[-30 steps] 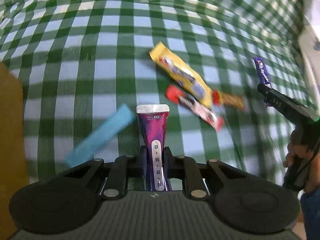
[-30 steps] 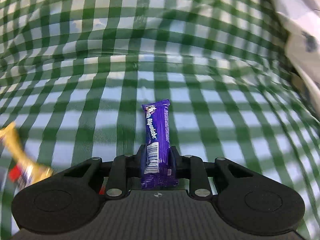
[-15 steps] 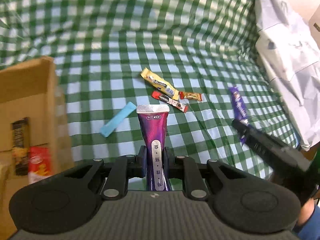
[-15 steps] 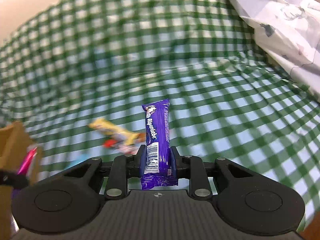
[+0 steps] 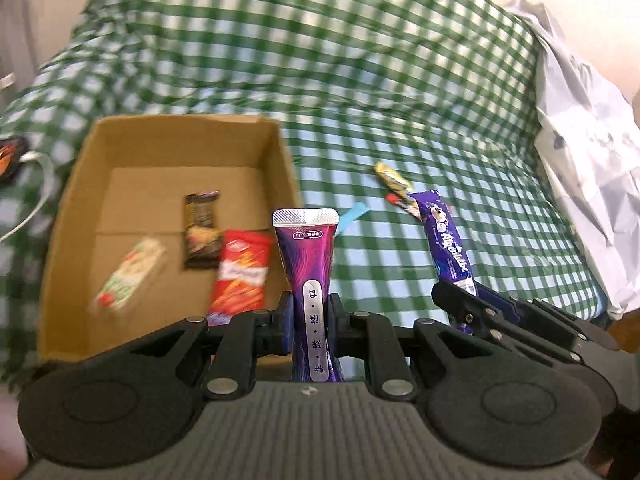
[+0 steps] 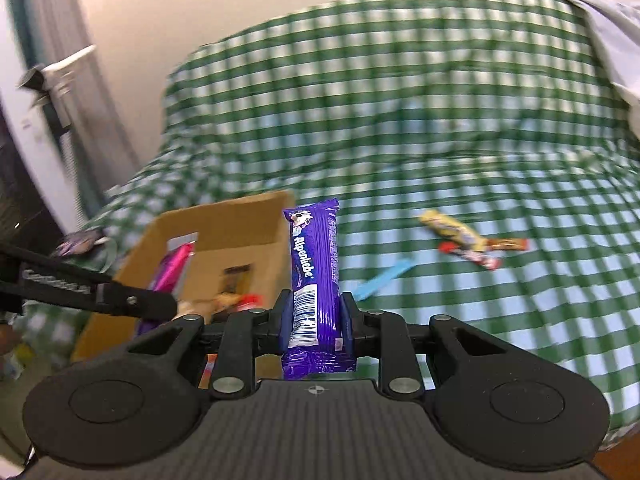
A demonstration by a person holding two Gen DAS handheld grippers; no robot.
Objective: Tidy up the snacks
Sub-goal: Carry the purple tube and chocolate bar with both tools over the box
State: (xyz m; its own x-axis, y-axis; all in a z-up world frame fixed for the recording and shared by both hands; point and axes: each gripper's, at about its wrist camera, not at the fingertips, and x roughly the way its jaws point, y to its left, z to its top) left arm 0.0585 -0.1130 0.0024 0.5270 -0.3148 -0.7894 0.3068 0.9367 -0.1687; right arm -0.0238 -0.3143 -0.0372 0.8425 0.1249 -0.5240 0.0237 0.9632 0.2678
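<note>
- Both tools have swung leftward and up since a second ago: the left view, then filled by checked cloth and loose snacks, now looks into a cardboard box [image 5: 176, 128]; the right view, then cloth only, now takes in the box's near corner.
- Left tool [image 5: 310, 312]: jaws nearly closed, clamped on a purple pouch [image 5: 306, 256] that stands upright between them, its silver sealed end away from the camera. Grip unchanged from the earlier frames.
- Right tool [image 6: 314, 320]: jaws likewise narrow, pinching a purple Alpenliebe bar [image 6: 314, 264] upright, barcode end toward the camera. Same hold as before.
- Box sits just left of the pouch in the left view. Inside: a red packet [image 5: 240, 272], a dark brown packet [image 5: 202, 232], a blurred green-and-white packet [image 5: 128, 276].
- On the green checked cloth [image 5: 360, 60], right of the box: a blue stick [image 5: 354, 214], a yellow bar [image 5: 392, 178], a red bar, mostly hidden behind the Alpenliebe bar in the left view.
- Left view alone shows the box floor and a white bag [image 5: 592, 184] at far right, plus the right tool seen side-on.
- Right view alone shows the loose bars in full, an orange-brown bar [image 6: 508, 245] among them, the left tool crossing in front of the box, and pale wall beyond the cloth.
</note>
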